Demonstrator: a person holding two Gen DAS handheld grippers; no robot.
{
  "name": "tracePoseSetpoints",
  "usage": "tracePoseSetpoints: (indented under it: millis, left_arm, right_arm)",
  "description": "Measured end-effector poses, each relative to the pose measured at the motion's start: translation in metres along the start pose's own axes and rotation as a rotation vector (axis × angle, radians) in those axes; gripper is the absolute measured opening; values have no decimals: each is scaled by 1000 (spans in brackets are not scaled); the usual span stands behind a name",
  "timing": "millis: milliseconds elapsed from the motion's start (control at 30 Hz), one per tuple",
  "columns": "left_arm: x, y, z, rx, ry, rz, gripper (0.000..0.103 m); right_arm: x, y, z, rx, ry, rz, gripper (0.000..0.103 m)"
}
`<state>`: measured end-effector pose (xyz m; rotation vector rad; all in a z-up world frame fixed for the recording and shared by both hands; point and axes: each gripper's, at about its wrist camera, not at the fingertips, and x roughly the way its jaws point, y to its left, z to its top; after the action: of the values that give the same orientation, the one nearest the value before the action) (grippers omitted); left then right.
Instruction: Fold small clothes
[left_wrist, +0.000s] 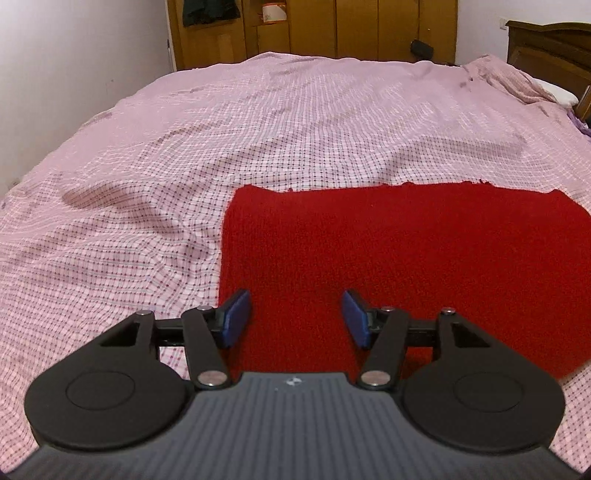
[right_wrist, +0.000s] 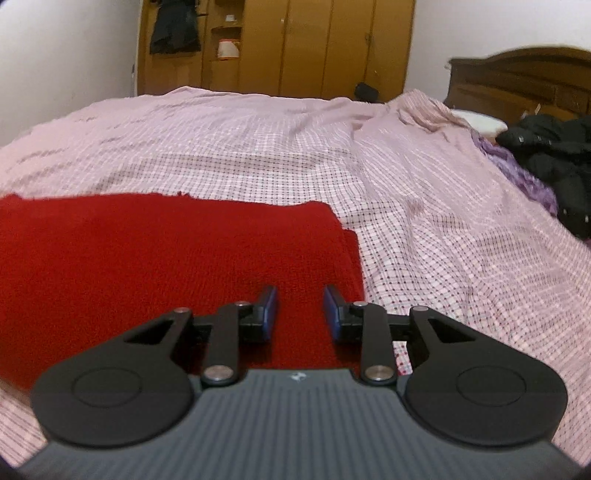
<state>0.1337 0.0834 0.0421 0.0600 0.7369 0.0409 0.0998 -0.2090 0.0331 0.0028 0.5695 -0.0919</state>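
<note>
Left tool (left_wrist: 296, 317) spread wide over red knit cloth (left_wrist: 406, 266), checked pink bedsheet (left_wrist: 221, 129), wooden wardrobe (left_wrist: 332, 29) behind

A bed (left_wrist: 295, 122) under pink checked sheet carries a flat red knitted garment (left_wrist: 424, 251).

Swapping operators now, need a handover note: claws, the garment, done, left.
Left claw: open, nothing held, over the near left part of the red knit garment.
Right claw: open narrower, nothing held, over the garment's near right corner.
Garment: lies flat as a rectangle on the checked bedsheet, with a layered edge on its right side, so it looks at least partly folded.
Done: garment laid out and squared.
Left: probably grip the near edge with both claws and fold it away from you. A dark jacket lies at the far right.
</note>
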Motion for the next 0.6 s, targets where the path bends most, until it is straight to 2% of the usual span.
tracePoseSetpoints:
  millis: [100,167,200,233,333,500,600]
  left_arm:
    - [-12,1,-3,12,-2,21,65]
    - [-22,1,-8,21,-5,37,65]
    - [-26,2,-9,21,-4,42,65]
    - [-31,3,-12,17,-3,47,65]
    - [-44,9,-16,-22,5,48,67]
    - [-58,19,-25,-84,30,27,67]
    - [-61,20,-32,-82,40,43,68]
  right_arm:
    - [-11,-10,4,93,3,18,44]
    - [-22,-15,4,146,-3,36,58]
    - [-29,-17,4,166,-11,33,69]
    - [-36,-17,3,178,-22,21,74]
    - [-53,-18,1,205,-20,33,74]
    - [-72,-23,-9,354,26,105,74]
    - [-75,-24,-19,458,46,156,83]
